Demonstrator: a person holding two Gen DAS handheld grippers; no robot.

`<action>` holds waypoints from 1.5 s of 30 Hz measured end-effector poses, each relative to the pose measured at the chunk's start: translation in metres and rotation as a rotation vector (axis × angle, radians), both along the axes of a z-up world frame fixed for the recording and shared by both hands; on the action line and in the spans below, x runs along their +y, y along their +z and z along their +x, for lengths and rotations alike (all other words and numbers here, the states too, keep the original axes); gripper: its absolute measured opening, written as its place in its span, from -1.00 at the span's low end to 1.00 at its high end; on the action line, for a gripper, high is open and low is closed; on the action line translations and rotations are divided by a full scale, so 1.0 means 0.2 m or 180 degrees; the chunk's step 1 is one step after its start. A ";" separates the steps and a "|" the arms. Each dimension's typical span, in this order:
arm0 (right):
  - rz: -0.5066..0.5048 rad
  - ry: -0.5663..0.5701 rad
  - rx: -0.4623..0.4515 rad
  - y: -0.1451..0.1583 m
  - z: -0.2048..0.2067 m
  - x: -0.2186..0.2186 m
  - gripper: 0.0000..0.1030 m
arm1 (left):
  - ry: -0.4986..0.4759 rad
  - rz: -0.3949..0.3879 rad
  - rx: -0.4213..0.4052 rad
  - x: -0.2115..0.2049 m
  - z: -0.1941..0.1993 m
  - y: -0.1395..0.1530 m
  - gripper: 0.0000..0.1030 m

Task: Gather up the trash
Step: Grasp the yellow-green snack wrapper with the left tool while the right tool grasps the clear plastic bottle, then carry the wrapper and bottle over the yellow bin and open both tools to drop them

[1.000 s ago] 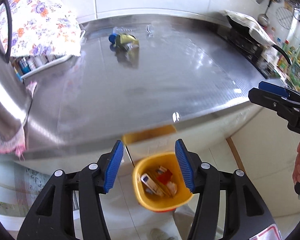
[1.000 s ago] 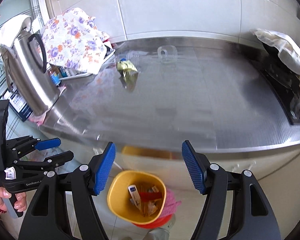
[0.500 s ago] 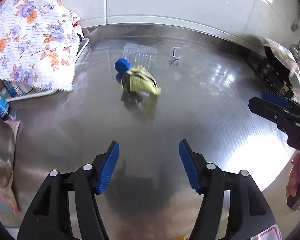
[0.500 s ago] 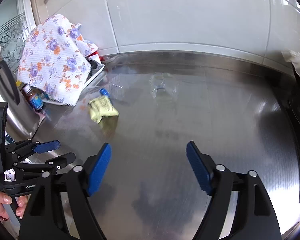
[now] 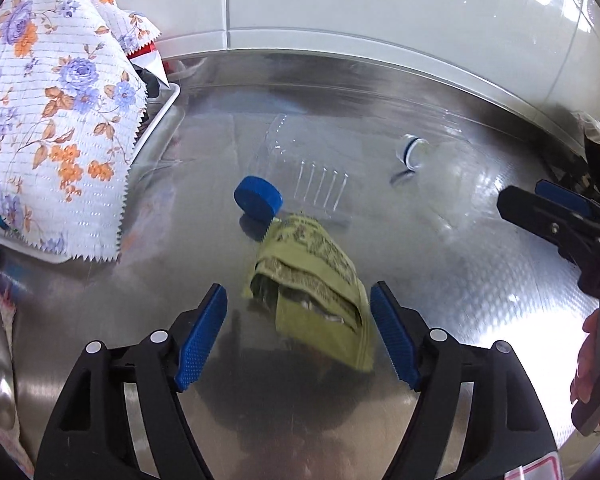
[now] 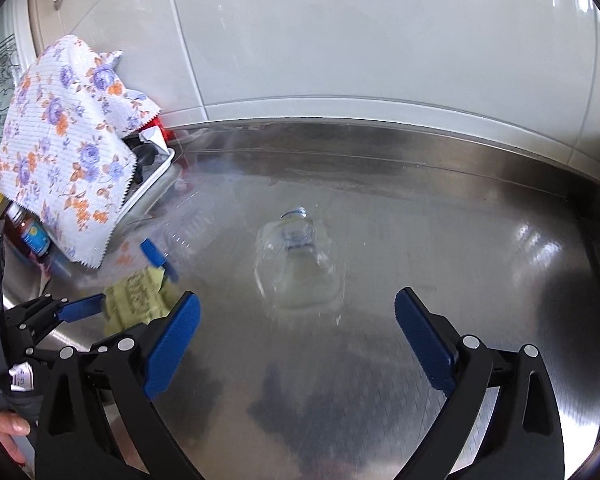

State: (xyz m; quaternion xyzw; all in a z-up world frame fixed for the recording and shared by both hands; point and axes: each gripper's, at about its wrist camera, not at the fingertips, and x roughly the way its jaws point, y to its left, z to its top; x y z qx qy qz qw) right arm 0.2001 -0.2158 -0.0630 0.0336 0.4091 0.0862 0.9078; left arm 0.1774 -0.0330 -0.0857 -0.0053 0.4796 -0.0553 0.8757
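**A:** On the steel counter [image 5: 480, 280], item by item, what have you got?

**B:** Item one: a crumpled green snack wrapper [image 5: 316, 288], lying flat, torn mouth towards me. My left gripper [image 5: 298, 340] stands spread wide around it, one blue pad on each side, neither touching as far as I can tell. Item two: a clear plastic bottle [image 5: 300, 176] on its side just behind the wrapper, its blue cap [image 5: 258, 199] close against the wrapper's far end. Item three: the cut-off top of another clear bottle [image 6: 296, 260], neck ring pointing to the back wall, well apart from the first two. My right gripper [image 6: 296, 348] is lined up on that piece, gaping and holding nothing, the piece lying beyond its pads.

**A:** Anything not for collection?

**B:** A floral cloth [image 5: 52, 120] draped over a white tray [image 5: 162, 116] at the left edge. I leave it out of the count.

**A:** Which step is this, then?

**B:** By my judgement, the approach for a pickup, both sides at once. Nothing is lifted; all three pieces sit on the counter.

**A:** And the next move?

**B:** Left: lower a little, then close on the wrapper's thick folded middle; it is limp, so a thin edge could slip out. Mind the cap, so that the bottle is not nudged into a roll. Right: advance further until the pads bracket the bottle top, then squeeze gently across its walls, since thin clear plastic will buckle and spring away.
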 end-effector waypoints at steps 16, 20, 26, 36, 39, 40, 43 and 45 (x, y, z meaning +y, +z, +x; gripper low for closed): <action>-0.0249 0.0086 0.0328 -0.20 0.27 0.08 0.82 | 0.0026 0.0106 0.0081 -0.03 0.15 -0.08 0.31; -0.0336 0.0094 0.0428 -0.23 0.30 0.10 0.37 | 0.0043 0.0165 0.0073 -0.03 0.15 -0.08 0.19; -0.0304 0.0091 0.0395 -0.22 0.28 0.10 0.18 | 0.0024 0.0196 0.0077 -0.02 0.15 -0.07 -0.23; -0.0264 0.0088 0.0280 -0.14 0.16 0.09 0.17 | -0.0104 0.0120 0.0035 -0.03 0.06 -0.03 -0.59; -0.0246 0.0063 0.0261 -0.13 0.10 0.10 0.17 | -0.0146 0.0087 0.0004 -0.04 0.02 -0.01 -0.62; -0.0235 0.0054 0.0255 -0.12 0.07 0.09 0.17 | -0.0169 0.0076 -0.0008 -0.04 0.01 0.00 -0.62; -0.0223 0.0036 0.0233 -0.11 0.01 0.10 0.17 | -0.0222 0.0068 -0.0039 -0.04 -0.04 0.02 -0.63; -0.0216 0.0017 0.0214 -0.10 -0.05 0.11 0.17 | -0.0250 0.0059 -0.0059 -0.03 -0.07 0.04 -0.63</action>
